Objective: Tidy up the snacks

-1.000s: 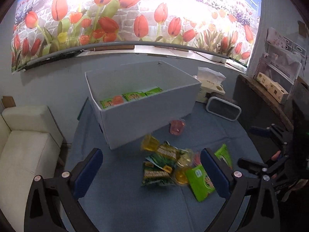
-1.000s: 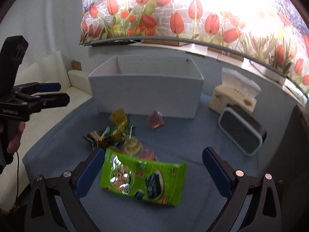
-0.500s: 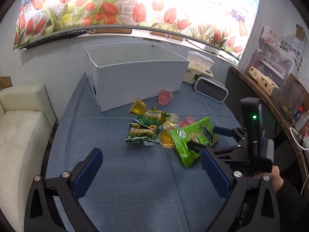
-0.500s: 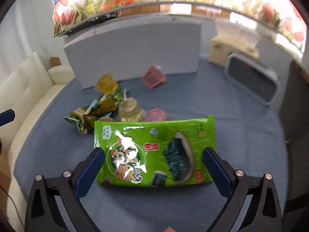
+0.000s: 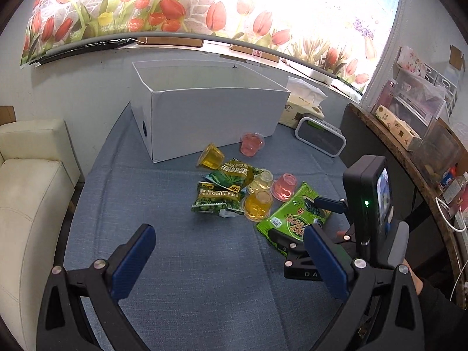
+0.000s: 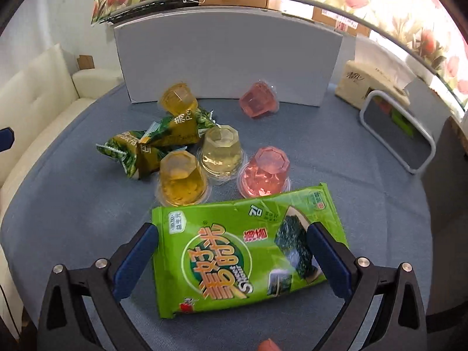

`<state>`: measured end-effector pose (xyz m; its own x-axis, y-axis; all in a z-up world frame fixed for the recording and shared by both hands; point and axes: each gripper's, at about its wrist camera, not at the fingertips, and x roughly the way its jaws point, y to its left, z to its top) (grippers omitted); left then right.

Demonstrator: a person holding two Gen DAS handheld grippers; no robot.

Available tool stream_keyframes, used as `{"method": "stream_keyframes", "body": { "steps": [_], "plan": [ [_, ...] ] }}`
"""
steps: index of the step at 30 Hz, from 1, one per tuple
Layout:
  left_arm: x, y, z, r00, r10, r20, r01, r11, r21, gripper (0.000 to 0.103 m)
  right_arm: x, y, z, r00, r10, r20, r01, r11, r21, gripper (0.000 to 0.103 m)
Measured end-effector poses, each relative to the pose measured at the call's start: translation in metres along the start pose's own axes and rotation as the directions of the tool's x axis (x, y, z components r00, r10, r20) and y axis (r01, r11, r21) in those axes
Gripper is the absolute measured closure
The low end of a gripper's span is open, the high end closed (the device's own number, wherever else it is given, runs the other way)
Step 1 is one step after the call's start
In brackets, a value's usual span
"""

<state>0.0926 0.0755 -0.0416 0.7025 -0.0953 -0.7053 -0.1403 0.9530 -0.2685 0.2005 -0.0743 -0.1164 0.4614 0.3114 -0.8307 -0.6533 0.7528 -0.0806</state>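
We are at the step of picking up the big green seaweed snack bag (image 6: 245, 251). Our right gripper (image 6: 232, 259) is low over it, jaws wide open, one blue finger (image 6: 136, 259) at the bag's left end and the other at its right end. We cannot tell if the fingers touch the bag yet. It lies flat on the cloth, at the near edge of the snack pile.

Next, we think, the jaws need to close on the bag and lift it, then carry it to the white box (image 5: 210, 117). The bag is thin and slippery looking, so it may bend or slide when squeezed.

Our left gripper (image 5: 231, 263) is also wide open and holds nothing. It hangs above bare cloth, well apart from the snacks.

Now the room, big things first. A tulip picture (image 5: 175, 5) fills the back wall. A cream sofa (image 5: 32, 193) sits on the left. The table wears a blue cloth (image 5: 175, 263). The white box stands at the back of the table, open on top. Beside it are a tissue pack (image 5: 304, 105) and a small gray speaker (image 5: 320, 140).

Then the little snacks. Two green pea packets (image 6: 152, 143) lie in a heap. Around them sit jelly cups: two yellow ones (image 6: 181, 180), a clear one (image 6: 222, 153), and two pink ones (image 6: 264, 172). One pink cup (image 6: 259, 102) lies right by the box.
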Motion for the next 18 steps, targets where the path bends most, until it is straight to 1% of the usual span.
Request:
{"method": "stream_keyframes", "body": {
  "steps": [2,4,7,10,11,12,14,18],
  "plan": [
    [-0.001,0.000,0.000,1.000,0.001,0.003,-0.001,1.000,-0.002,0.000,-0.007,0.002,-0.005,1.000,-0.029,0.003,0.029,1.000,0.010,0.000],
    [-0.001,0.001,-0.001,1.000,-0.005,0.002,0.005,1.000,-0.005,0.000,-0.015,-0.001,-0.012,0.999,-0.052,-0.014,0.053,0.996,0.075,0.000],
    [0.000,0.000,-0.002,1.000,-0.010,0.001,0.010,1.000,-0.004,0.000,-0.028,-0.008,-0.028,0.999,0.020,-0.035,-0.012,0.978,0.208,0.000],
    [0.002,-0.001,-0.001,1.000,-0.018,-0.002,0.018,1.000,-0.003,0.000,-0.029,-0.010,-0.035,0.996,0.088,-0.027,-0.078,0.962,0.260,0.000],
    [0.002,-0.002,-0.001,1.000,-0.019,-0.002,0.019,1.000,0.000,0.000,-0.025,-0.012,-0.033,0.995,0.096,-0.037,-0.082,0.959,0.271,0.000],
    [0.002,-0.003,-0.001,1.000,-0.019,0.000,0.019,1.000,0.002,0.000,-0.022,-0.012,-0.030,0.996,0.080,-0.036,-0.067,0.959,0.277,0.000],
    [0.000,-0.003,-0.002,1.000,-0.023,0.006,0.023,1.000,0.004,0.000,-0.014,-0.013,-0.021,0.996,0.077,-0.041,-0.062,0.954,0.293,0.000],
    [0.001,0.002,-0.003,1.000,-0.024,0.006,0.024,1.000,-0.006,0.000,-0.001,-0.015,-0.005,0.998,0.031,-0.055,-0.010,0.937,0.350,0.000]
  ]
}}
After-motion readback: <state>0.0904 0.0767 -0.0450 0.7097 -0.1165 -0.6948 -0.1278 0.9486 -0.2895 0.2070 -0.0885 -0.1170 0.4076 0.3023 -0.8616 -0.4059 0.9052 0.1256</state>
